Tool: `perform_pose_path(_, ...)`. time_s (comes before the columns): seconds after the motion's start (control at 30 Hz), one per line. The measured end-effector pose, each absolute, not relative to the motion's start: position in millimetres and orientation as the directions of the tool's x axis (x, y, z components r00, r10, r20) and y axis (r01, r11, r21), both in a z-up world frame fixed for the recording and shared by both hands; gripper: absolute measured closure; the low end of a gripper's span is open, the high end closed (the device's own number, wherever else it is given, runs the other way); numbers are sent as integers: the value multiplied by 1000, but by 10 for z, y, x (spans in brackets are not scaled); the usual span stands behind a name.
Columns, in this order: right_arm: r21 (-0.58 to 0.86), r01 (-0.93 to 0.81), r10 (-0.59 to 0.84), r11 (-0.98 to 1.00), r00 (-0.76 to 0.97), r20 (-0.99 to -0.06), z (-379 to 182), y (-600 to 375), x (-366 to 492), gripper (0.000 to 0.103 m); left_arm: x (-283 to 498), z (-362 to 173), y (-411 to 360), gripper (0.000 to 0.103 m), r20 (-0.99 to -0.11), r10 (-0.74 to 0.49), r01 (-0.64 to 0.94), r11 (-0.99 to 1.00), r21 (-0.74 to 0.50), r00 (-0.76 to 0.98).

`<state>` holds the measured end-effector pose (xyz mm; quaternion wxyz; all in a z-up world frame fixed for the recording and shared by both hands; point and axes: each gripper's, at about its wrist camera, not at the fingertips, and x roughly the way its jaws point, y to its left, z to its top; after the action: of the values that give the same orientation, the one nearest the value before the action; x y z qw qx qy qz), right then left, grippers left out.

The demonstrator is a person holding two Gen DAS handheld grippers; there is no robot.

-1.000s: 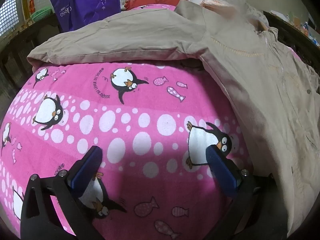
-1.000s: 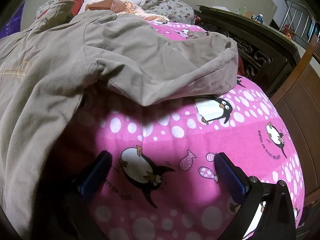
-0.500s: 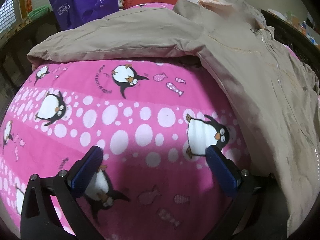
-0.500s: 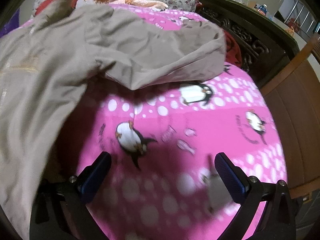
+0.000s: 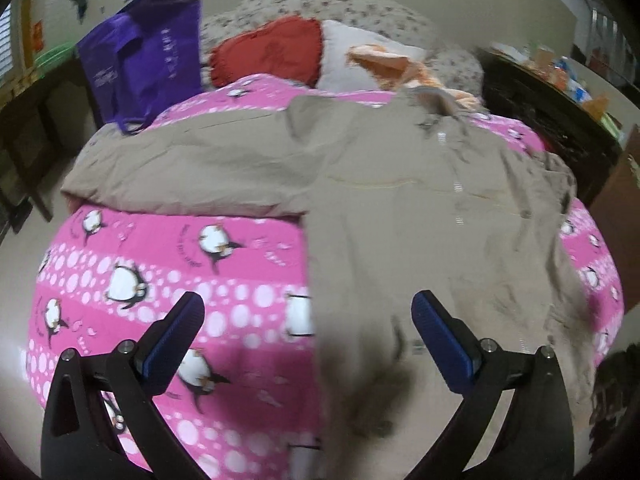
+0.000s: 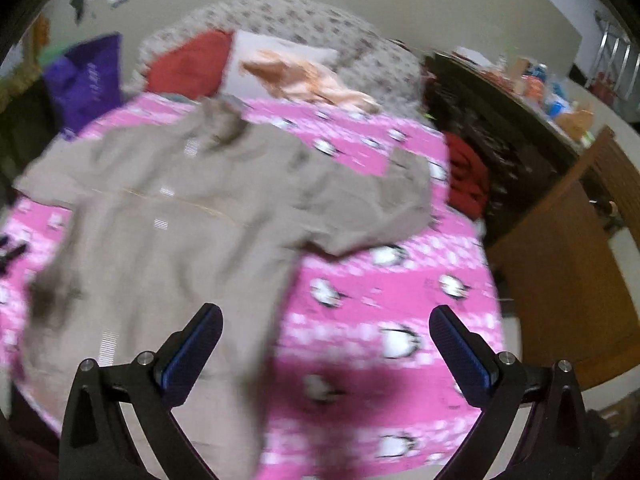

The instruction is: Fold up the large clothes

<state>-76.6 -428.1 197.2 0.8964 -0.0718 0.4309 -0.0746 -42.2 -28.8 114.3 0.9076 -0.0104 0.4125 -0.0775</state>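
the jacket [image 5: 400, 208] lies spread flat, front up, on the pink blanket [image 5: 160, 288], both sleeves out to the sides, collar toward the pillows [image 5: 280, 52]. nothing is folded yet, so this looks like the start: sizing up the garment before the first fold.

the left gripper [image 5: 308, 320] hangs above the near hem, jaws wide apart and empty. the right gripper [image 6: 326, 328] hovers over the jacket's near right edge, jaws also spread, holding nothing. the right view is blurred.

next move, as i judge it: drop each gripper to a sleeve [image 6: 376, 204] or side edge, pinch only the jacket cloth and not the blanket beneath, then carry it inward across the zip [image 5: 456, 188].
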Motion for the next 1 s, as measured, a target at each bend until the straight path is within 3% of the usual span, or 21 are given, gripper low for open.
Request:
perform_pose_path(0.27,-103,-13,-70,995,650,-757,1885,-3349,-575,0,-528,1271,-557,0,-736,-141,154,987,-50,662)
perform_pose_path(0.57,25,3,17,1000,675,-737,1592,-3119,-333,0,-435,1360,-646,0,-721,-144,150,987,-56,678)
perform_pose_path(0.77,-48,26,-53,998,702,-710,1494,-3072,-131,0,-251,1357,-600,0,-727,-146,130,988,-78,671)
perform_pose_path(1.0,53,99,-31,994,694,-720,1391,-3137,132,0,-82,1360,-559,0,-734,-129,91,992,-91,667)
